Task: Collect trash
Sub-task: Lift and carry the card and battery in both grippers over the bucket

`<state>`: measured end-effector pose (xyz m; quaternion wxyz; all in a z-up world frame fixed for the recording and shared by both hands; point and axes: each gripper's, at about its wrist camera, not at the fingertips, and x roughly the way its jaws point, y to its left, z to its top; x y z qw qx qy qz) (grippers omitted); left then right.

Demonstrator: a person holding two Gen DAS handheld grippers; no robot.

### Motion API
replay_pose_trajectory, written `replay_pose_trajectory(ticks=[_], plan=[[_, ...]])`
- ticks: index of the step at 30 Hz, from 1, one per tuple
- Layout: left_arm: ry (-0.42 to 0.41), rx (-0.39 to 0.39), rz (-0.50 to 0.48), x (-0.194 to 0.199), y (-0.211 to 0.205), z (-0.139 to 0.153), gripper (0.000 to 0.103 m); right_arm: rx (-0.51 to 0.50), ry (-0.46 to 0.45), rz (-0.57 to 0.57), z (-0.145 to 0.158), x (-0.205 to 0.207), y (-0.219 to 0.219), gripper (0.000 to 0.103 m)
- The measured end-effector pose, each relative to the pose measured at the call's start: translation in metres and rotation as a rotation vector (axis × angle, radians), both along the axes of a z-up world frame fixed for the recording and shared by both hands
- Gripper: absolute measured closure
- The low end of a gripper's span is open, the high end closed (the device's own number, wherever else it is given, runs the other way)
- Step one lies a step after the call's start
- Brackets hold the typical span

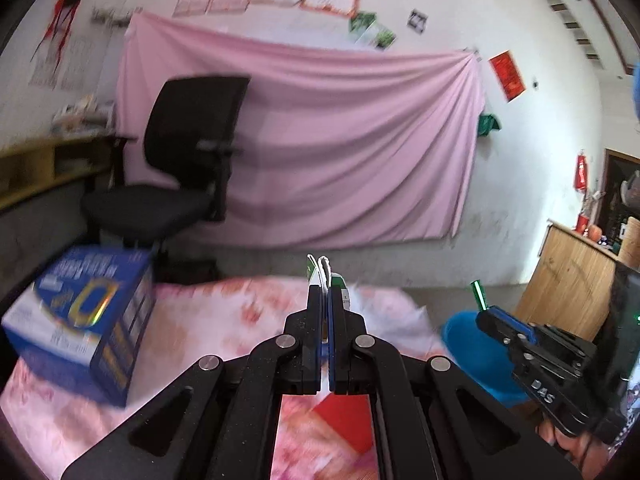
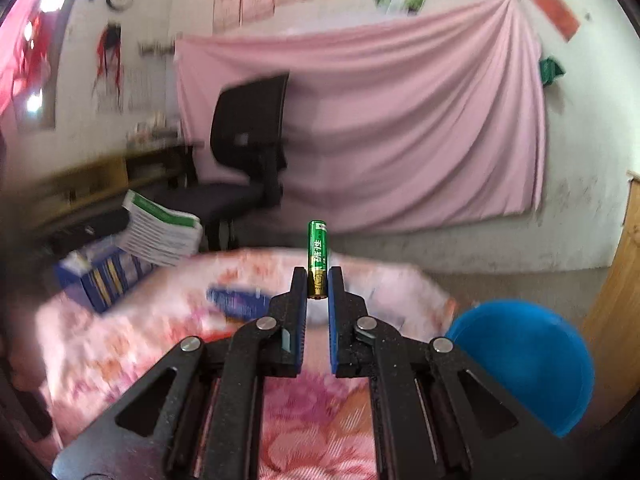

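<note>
A: The right hand-held gripper [image 2: 318, 280] pinches a green AA battery [image 2: 317, 258] upright by its gold lower end, most of it standing clear above the fingertips. What makes the drop go well?

B: I'd carry it over the blue bin [image 2: 528, 364], low to the right beside the floral tabletop [image 2: 120, 344], and keep it vertical so it can't pivot out of that shallow pinch. Release only once it is above the opening.

A: And the left hand-held gripper [image 1: 327, 292]?

B: Clamped on a thin white-and-green paper wrapper [image 1: 326, 270] poking past its tips. Both point level and forward, raised over the tabletop, the right one just beside the bin. The blue carton [image 1: 84, 316] sits at the left.
</note>
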<state>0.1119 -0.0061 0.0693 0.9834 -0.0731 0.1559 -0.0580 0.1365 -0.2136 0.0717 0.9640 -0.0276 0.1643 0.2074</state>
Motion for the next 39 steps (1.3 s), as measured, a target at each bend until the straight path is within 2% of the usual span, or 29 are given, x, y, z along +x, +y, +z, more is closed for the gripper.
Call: replay_pose_trajectory(ticks=[5, 10, 14, 19, 25, 29, 32, 39], plan=[[-0.131, 0.018, -0.056, 0.007, -0.033, 0.028, 0.103, 0.051, -0.164, -0.054, 0.046, -0.014, -0.025, 0.065], [-0.224, 0.026, -0.125, 0.012, -0.070, 0.050, 0.103, 0.068, -0.287, -0.144, 0.073, -0.025, -0.057, 0.065], [-0.289, 0.049, -0.199, 0.015, -0.106, 0.064, 0.103, 0.063, -0.328, -0.216, 0.079, -0.030, -0.082, 0.065], [-0.315, 0.056, -0.280, 0.023, -0.152, 0.073, 0.103, 0.060, -0.315, -0.305, 0.074, -0.030, -0.116, 0.065], [-0.235, 0.080, -0.380, 0.042, -0.209, 0.063, 0.103, 0.104, -0.211, -0.376, 0.050, -0.024, -0.157, 0.065], [-0.113, 0.097, -0.436, 0.061, -0.240, 0.047, 0.103, 0.130, -0.107, -0.403, 0.027, -0.011, -0.173, 0.065], [0.014, 0.099, -0.470, 0.086, -0.259, 0.033, 0.103, 0.148, -0.031, -0.418, 0.007, -0.002, -0.186, 0.065], [0.182, 0.107, -0.486, 0.120, -0.281, 0.013, 0.102, 0.193, 0.082, -0.432, -0.035, 0.016, -0.202, 0.065]])
